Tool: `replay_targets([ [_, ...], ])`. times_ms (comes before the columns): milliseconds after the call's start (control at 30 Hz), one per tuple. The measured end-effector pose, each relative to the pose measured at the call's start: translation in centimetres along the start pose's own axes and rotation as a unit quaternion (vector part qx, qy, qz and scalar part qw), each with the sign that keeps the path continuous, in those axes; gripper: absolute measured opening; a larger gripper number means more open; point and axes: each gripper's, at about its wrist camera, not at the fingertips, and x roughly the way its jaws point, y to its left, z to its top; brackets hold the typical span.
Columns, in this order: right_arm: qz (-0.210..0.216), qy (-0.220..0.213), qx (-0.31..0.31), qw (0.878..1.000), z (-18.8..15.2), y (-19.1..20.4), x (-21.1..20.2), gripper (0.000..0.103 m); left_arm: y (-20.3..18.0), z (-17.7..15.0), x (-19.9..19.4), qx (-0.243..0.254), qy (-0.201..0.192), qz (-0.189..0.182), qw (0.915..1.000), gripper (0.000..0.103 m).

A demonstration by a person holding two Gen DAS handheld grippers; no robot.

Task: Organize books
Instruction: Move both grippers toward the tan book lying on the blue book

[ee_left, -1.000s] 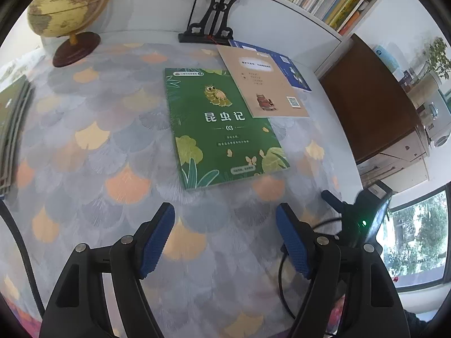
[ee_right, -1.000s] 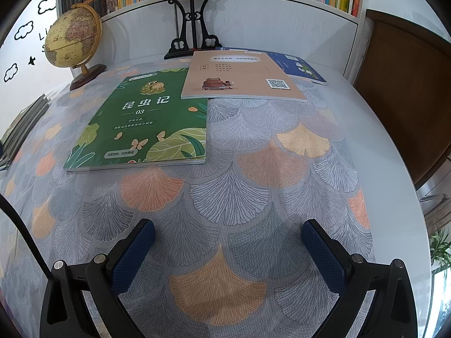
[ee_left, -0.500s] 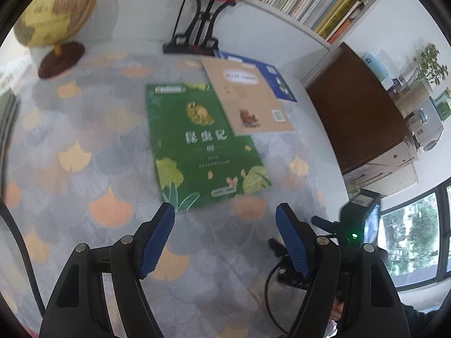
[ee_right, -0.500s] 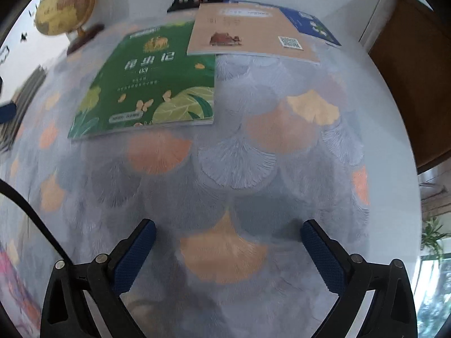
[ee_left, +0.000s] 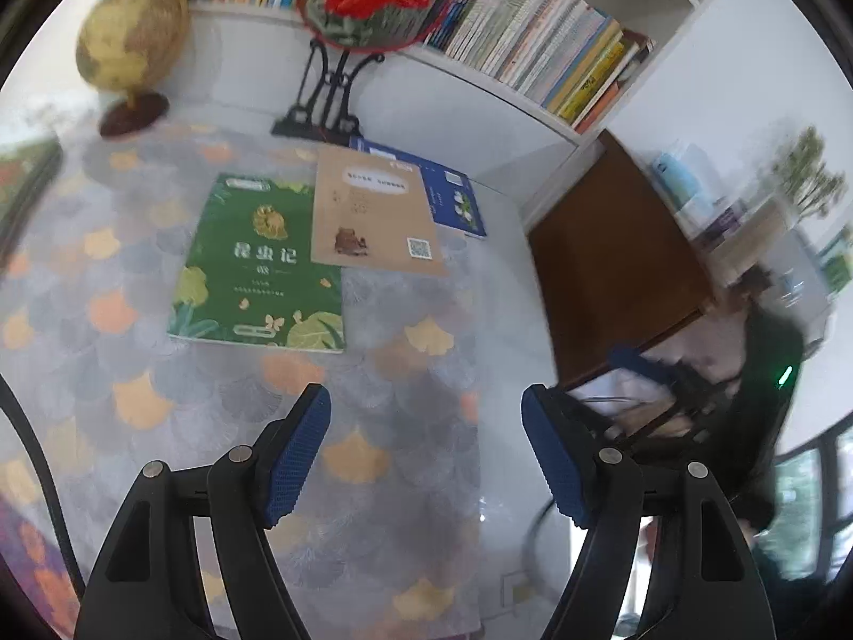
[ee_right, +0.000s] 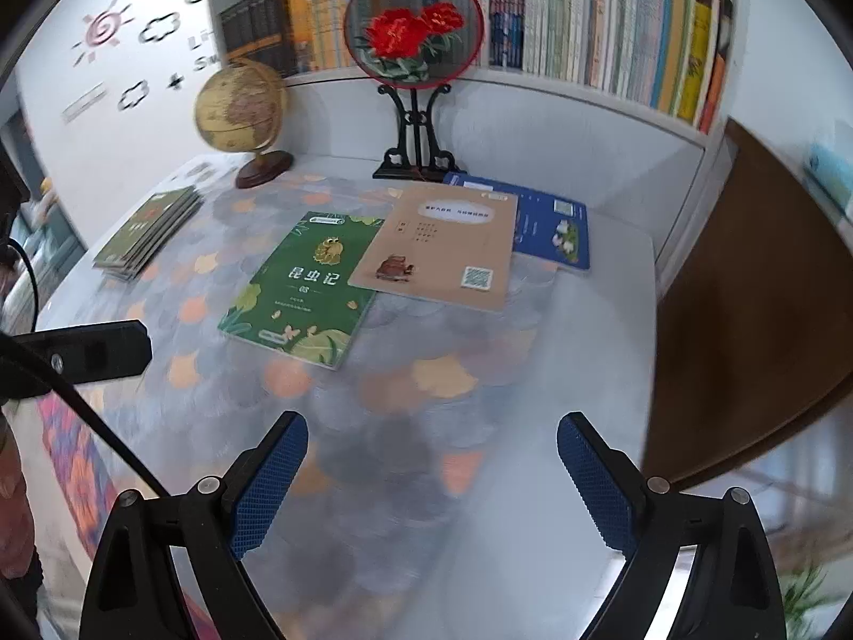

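Right wrist view showed a green book [ee_right: 301, 288] lying flat near the middle of the tabletop [ee_right: 602, 352], its far right corner tucked under a tan book [ee_right: 442, 250], which in turn overlapped a blue book [ee_right: 554, 229] toward the back edge. A stack of green books [ee_right: 146, 232] sat at the left edge, a globe [ee_right: 240, 106] and a round fan on a black stand [ee_right: 413, 26] at the back. Both the right gripper [ee_right: 432, 480] and the left gripper [ee_left: 426, 458] hung above the patterned cloth with jaws spread wide and nothing between them.
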Motion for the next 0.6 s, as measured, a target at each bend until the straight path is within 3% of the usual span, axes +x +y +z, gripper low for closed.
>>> replay_targets([
  [200, 0.024, -0.006, 0.021, 0.999, 3.2, -4.4, 0.7, 0.094, -2.5, 1.1, 1.9, 0.034, 0.009, 0.026, 0.9991, 0.073],
  [300, 0.016, -0.016, 0.035, 0.999, 5.0, -5.8, 1.7, 0.094, -0.9, 2.8, 3.8, 0.008, 0.024, -0.014, 0.9996, 0.073],
  [367, 0.029, 0.0, 0.05, 0.998, 5.9, -6.7, 3.1, 0.094, 0.3, 3.6, 4.9, -0.026, 0.025, -0.05, 0.9981, 0.073],
  [400, 0.039, 0.01, 0.053, 0.998, 6.3, -7.1, 3.8, 0.094, 0.4, 4.0, 5.3, -0.027, 0.022, -0.051, 0.9981, 0.073],
  [600, 0.051, 0.03, 0.054, 0.997, 9.2, -9.0, 8.3, 0.094, 1.5, 6.6, 9.4, -0.002, 0.025, -0.013, 0.9996, 0.073],
])
